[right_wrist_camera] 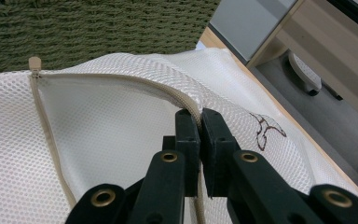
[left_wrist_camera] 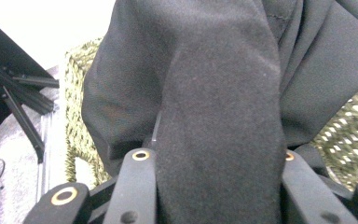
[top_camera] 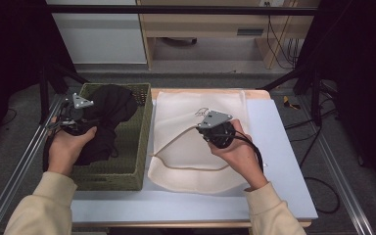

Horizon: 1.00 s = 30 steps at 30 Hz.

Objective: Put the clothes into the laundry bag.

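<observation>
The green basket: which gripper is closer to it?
Left. The left gripper hangs over the green basket, clamped on black cloth. The right gripper is off to the side, over the table, pinching the white mesh bag at its zipper edge.

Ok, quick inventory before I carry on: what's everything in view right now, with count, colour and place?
Garment: one, black, bunched over the basket, gripped by the left gripper.
Basket: one, olive green, woven, left part of the table.
Mesh bag: one, cream, flat on the table right of the basket, zip opening lifted at its edge.
Table: one, pale grey top.
Left gripper: one, black, above the basket, jaws clamped on the garment.
Right gripper: one, black, over the bag, jaws pinched on the zip edge.
Hands: two, cream sleeves, coming in from the bottom of the high view.
</observation>
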Motion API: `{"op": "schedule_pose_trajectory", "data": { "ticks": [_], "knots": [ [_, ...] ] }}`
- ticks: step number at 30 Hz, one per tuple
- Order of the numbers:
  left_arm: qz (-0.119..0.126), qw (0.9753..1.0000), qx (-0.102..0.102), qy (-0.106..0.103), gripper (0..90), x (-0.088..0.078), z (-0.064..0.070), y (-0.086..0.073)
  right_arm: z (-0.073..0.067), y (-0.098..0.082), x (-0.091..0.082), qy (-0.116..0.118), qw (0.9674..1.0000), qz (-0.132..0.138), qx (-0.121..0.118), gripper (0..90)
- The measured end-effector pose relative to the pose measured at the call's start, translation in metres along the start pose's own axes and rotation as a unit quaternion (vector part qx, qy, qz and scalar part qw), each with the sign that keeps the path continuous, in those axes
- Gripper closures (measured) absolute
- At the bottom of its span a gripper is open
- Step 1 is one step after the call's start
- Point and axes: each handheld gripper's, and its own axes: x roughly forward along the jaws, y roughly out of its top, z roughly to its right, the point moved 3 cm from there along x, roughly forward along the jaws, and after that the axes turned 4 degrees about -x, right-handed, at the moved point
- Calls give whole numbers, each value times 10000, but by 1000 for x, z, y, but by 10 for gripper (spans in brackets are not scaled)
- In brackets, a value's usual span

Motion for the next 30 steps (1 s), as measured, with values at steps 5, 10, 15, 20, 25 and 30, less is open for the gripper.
{"op": "schedule_pose_trajectory", "data": {
  "ticks": [5, 10, 15, 20, 25, 30],
  "knots": [
    [203, 9998, 41, -63, 669, -15, 5, 1, 0, 0, 0, 17, 10000, 5, -14, 864],
    [371, 9990, 177, -173, 669, -28, 16, 3, 1, -1, 0, 14, 10000, 16, 12, 864],
    [586, 9974, 296, -308, 669, -41, 31, 6, 1, -1, 0, 18, 10000, 9, 12, 864],
    [726, 9958, 374, -407, 668, -51, 41, 7, 2, -1, -1, 13, 10000, 18, 7, 864],
    [830, 9937, 511, -552, 668, -63, 54, 5, 1, -1, -1, 25, 10000, 11, 23, 864],
    [959, 9907, 673, -694, 667, -74, 67, 1, 1, -1, 0, 33, 10000, 18, 34, 864]
  ]
}}
